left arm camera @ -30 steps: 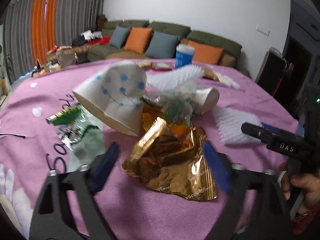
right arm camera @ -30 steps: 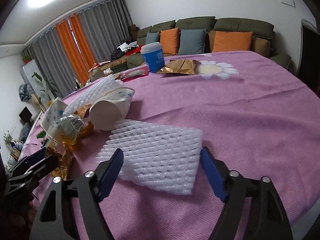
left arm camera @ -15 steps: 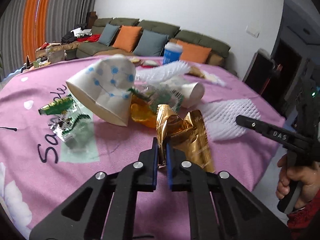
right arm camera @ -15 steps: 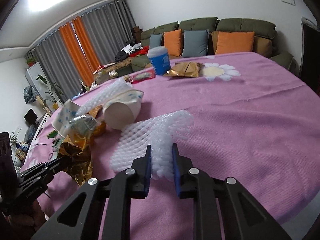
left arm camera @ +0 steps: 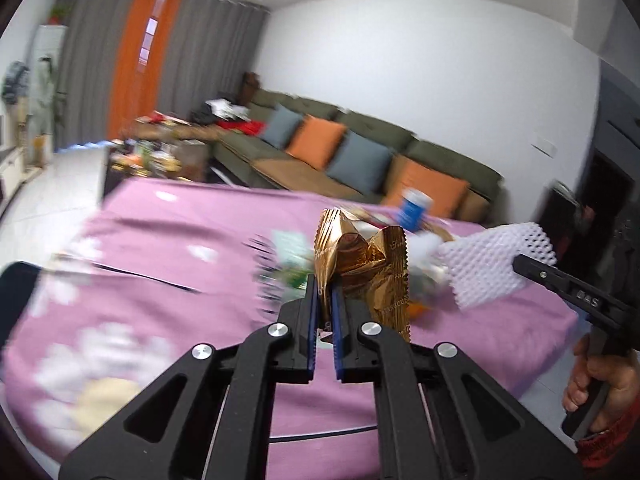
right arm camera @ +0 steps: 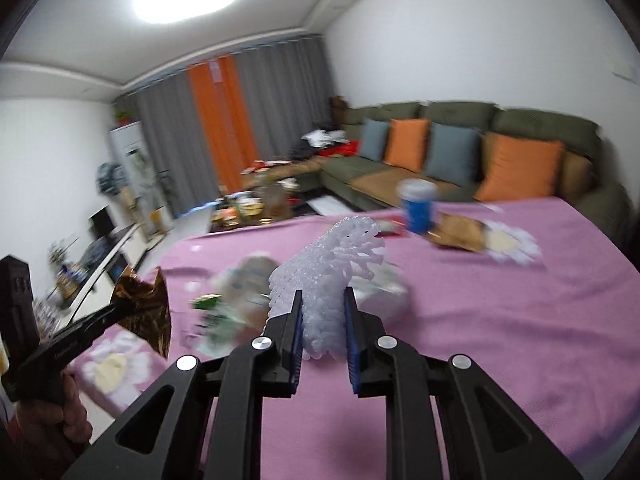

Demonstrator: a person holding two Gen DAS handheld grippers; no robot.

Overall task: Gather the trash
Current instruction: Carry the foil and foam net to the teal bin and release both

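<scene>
My left gripper [left arm camera: 325, 292] is shut on a crumpled gold foil wrapper [left arm camera: 360, 264] and holds it lifted above the pink tablecloth [left arm camera: 160, 248]. The wrapper also shows at the left of the right wrist view [right arm camera: 144, 312]. My right gripper [right arm camera: 322, 308] is shut on a white foam fruit net [right arm camera: 332, 276], raised off the table. The net also shows in the left wrist view [left arm camera: 492, 268]. The rest of the trash pile [right arm camera: 236, 300] lies blurred on the cloth below both grippers.
A blue cup [right arm camera: 418, 206] and a gold wrapper [right arm camera: 460, 234] sit at the table's far side near a daisy print. A green sofa with orange and grey cushions [right arm camera: 460, 152] stands behind. A cluttered coffee table [right arm camera: 256, 204] is at the back left.
Both grippers, open around their items a second ago, shut on them and have now lifted the gold wrapper and the foam net up off the table. The views tilted upward.
</scene>
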